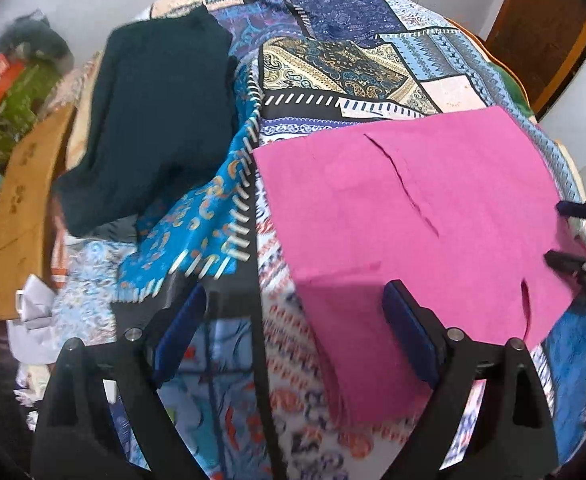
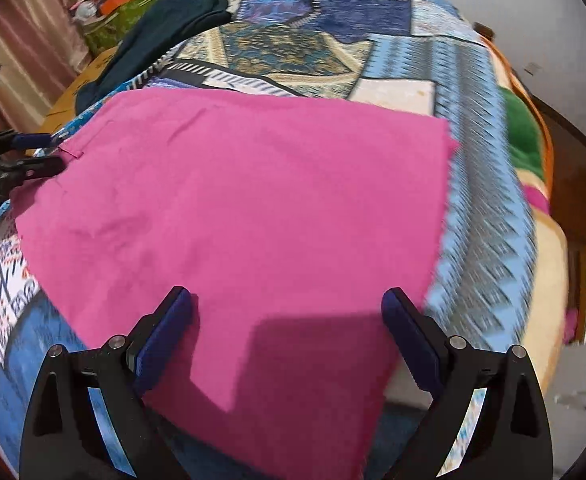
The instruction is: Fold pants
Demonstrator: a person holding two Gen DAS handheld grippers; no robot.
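Observation:
The pink pants [image 1: 405, 216] lie folded flat on a patterned blue bedspread [image 1: 333, 60]; they also show in the right wrist view [image 2: 253, 208]. My left gripper [image 1: 293, 320] is open and empty at the pants' left edge, its right finger over the cloth. My right gripper [image 2: 287, 332] is open and empty above the pants' near edge. The right gripper shows at the right edge of the left wrist view [image 1: 573, 236], and the left gripper at the left edge of the right wrist view [image 2: 33, 152].
A dark green garment [image 1: 153, 120] lies on the bedspread to the left, also in the right wrist view [image 2: 165, 28]. A cardboard box [image 1: 25, 208] and clutter [image 1: 17, 92] stand beyond the bed's left side. A wooden door [image 1: 541, 32] is at the far right.

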